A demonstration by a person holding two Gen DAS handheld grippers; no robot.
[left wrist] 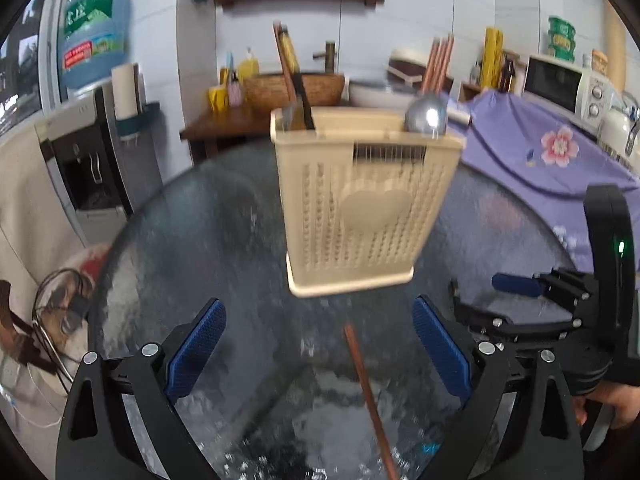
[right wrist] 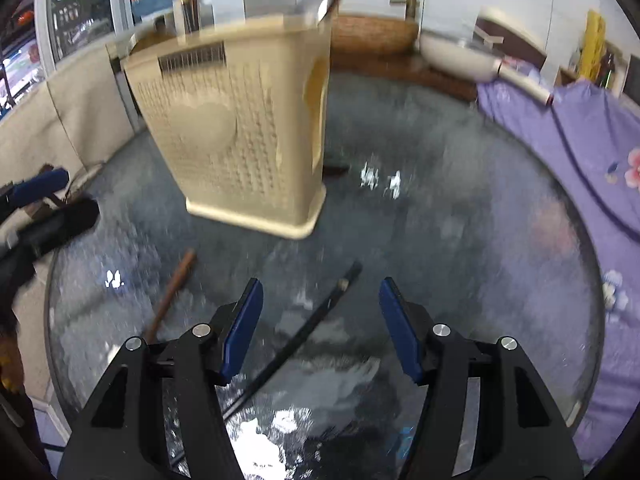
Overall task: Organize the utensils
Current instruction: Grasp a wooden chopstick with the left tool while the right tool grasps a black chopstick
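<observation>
A beige perforated utensil holder (left wrist: 362, 200) stands upright on the round glass table (left wrist: 192, 240). A metal spoon (left wrist: 426, 115), wooden chopsticks (left wrist: 438, 66) and dark handles stick out of it. My left gripper (left wrist: 319, 354) hangs open over the table, and a brown wooden chopstick (left wrist: 366, 392) lies on the glass between its fingers, untouched. In the right wrist view the holder (right wrist: 240, 132) is ahead to the left. My right gripper (right wrist: 321, 328) is open above a black chopstick (right wrist: 298, 340) lying on the glass. The brown chopstick (right wrist: 172, 292) lies to its left.
A purple flowered cloth (left wrist: 540, 152) covers the surface right of the table, with a microwave (left wrist: 568, 84) behind it. A wicker basket (left wrist: 294, 88) and a white pan (right wrist: 460, 58) sit beyond the table. A water dispenser (left wrist: 80, 160) stands at the left.
</observation>
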